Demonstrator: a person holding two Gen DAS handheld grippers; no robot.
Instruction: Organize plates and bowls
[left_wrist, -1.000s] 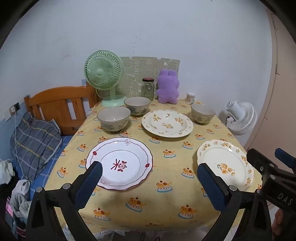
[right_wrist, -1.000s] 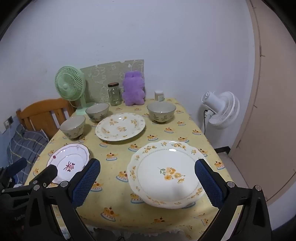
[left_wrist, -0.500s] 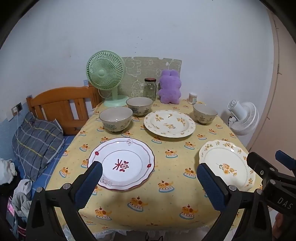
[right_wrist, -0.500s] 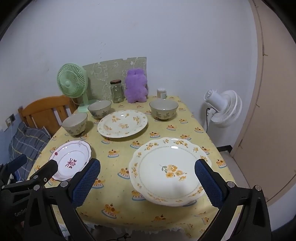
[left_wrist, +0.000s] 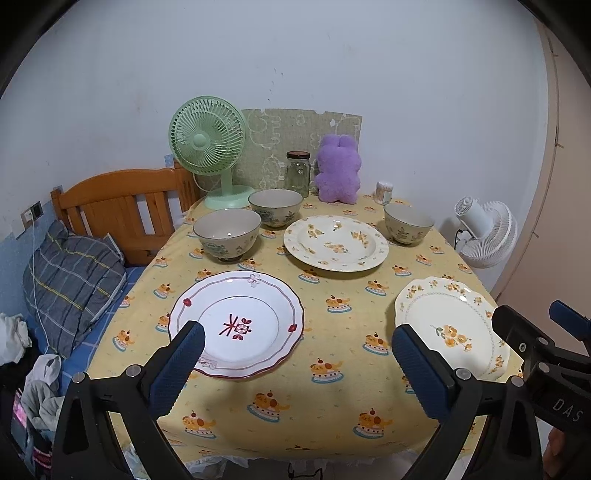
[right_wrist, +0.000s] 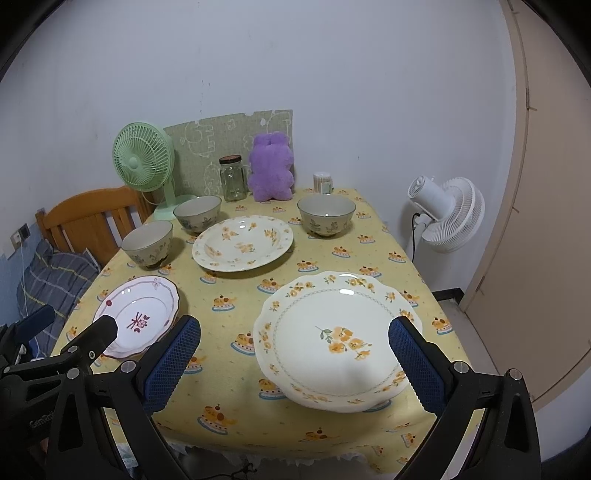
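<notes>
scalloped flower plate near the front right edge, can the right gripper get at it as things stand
Probably yes. The right gripper is open, with the scalloped flower plate lying directly ahead between its fingers. Nothing rests on the plate or stands between; the left gripper sits off over the red-trimmed plate.

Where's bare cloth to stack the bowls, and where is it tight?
Bare: the strip between the red-trimmed plate and the scalloped plate, running up to the round floral plate. Tight: the back left, two bowls beside the green fan.
</notes>
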